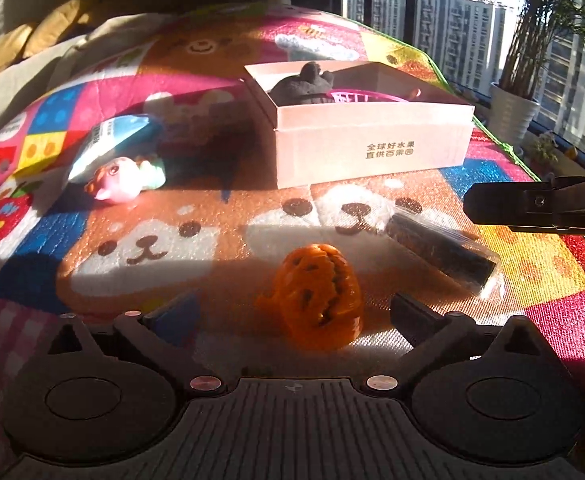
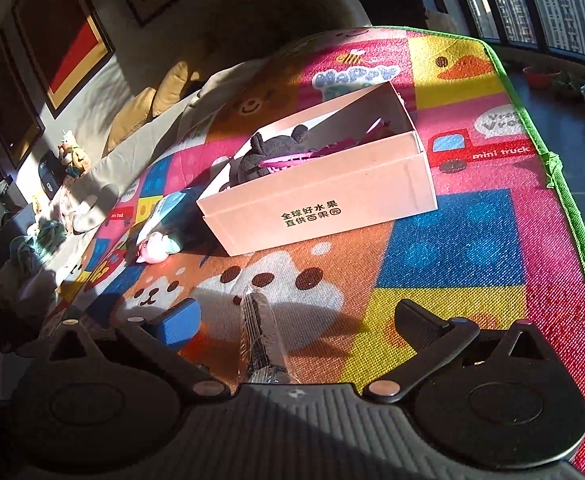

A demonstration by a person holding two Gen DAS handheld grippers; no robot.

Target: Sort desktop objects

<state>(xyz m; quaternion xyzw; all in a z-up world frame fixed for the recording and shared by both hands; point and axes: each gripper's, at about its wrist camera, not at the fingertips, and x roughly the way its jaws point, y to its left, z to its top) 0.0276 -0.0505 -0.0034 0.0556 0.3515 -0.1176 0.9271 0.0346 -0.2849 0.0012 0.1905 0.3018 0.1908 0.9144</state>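
An orange pumpkin toy (image 1: 308,296) lies on the colourful play mat (image 1: 152,240), between the wide-apart fingers of my left gripper (image 1: 292,306), which is open and not touching it. To its right lies a dark roll in clear wrap (image 1: 440,252). In the right wrist view that roll (image 2: 260,332) lies lengthwise between the fingers of my right gripper (image 2: 300,318), also open with neither pad on it. Behind stands an open pink cardboard box (image 1: 372,152) (image 2: 332,200) holding a grey plush (image 1: 300,88) (image 2: 276,152) and a pink basket (image 1: 368,98) (image 2: 292,160).
A small pink doll (image 1: 120,180) (image 2: 156,250) and a blue-white packet (image 1: 108,144) (image 2: 164,208) lie left of the box. The mat's green edge (image 2: 584,240) runs along the right. A sofa with yellow cushions (image 2: 144,108) stands behind, potted plants (image 1: 512,112) by the window.
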